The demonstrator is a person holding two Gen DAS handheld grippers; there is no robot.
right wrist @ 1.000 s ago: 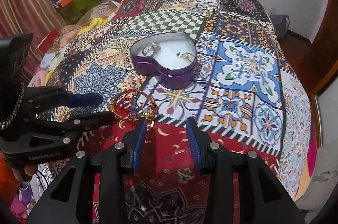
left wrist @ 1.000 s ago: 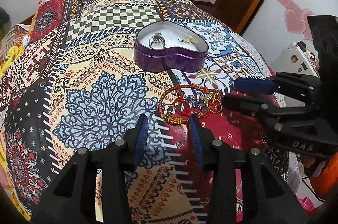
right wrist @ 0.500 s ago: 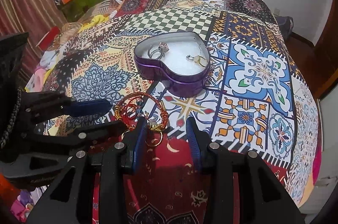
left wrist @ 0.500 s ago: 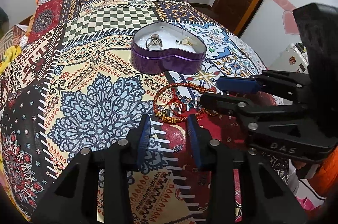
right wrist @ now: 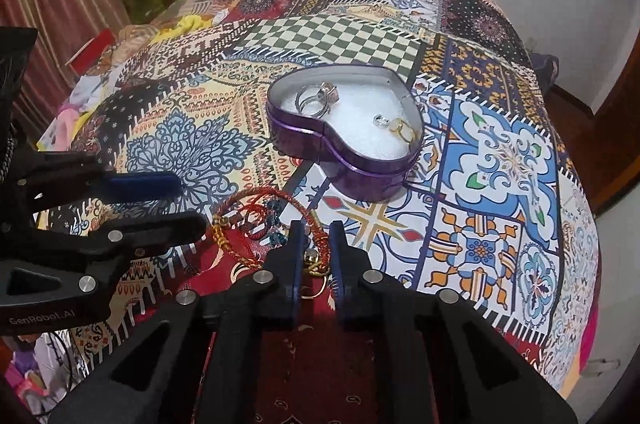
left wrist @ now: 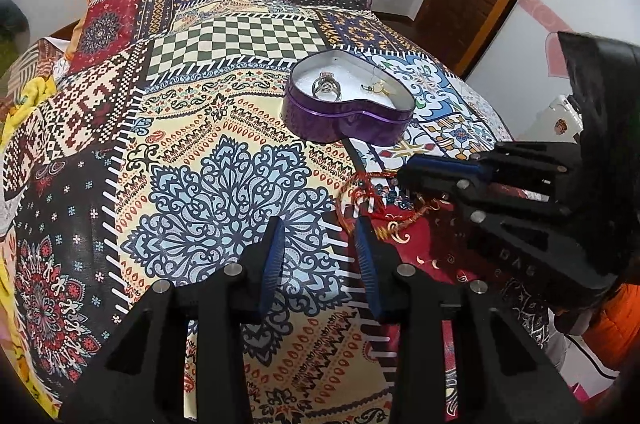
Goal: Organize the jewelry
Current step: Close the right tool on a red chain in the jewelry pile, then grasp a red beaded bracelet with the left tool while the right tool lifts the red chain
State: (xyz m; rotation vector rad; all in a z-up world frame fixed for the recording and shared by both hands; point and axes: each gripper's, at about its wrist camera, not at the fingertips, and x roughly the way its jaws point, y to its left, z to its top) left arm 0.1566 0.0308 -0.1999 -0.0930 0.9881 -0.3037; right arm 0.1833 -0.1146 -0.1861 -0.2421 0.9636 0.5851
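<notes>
Two grippers over bed quilt [right wrist: 500,151]. Right gripper [right wrist: 317,256] jaws pinch bracelet tangle [right wrist: 260,220] at its near edge, ready to lift. Left gripper [left wrist: 318,244] jaws spread, empty, just beside tangle. Beyond both: open heart-shaped tin [right wrist: 360,175], rings inside, likely destination.

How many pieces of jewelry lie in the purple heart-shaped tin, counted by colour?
Silver: 2, the large stone ring and the small silver ring
Gold: 1, the gold ring
Total: 3
</notes>
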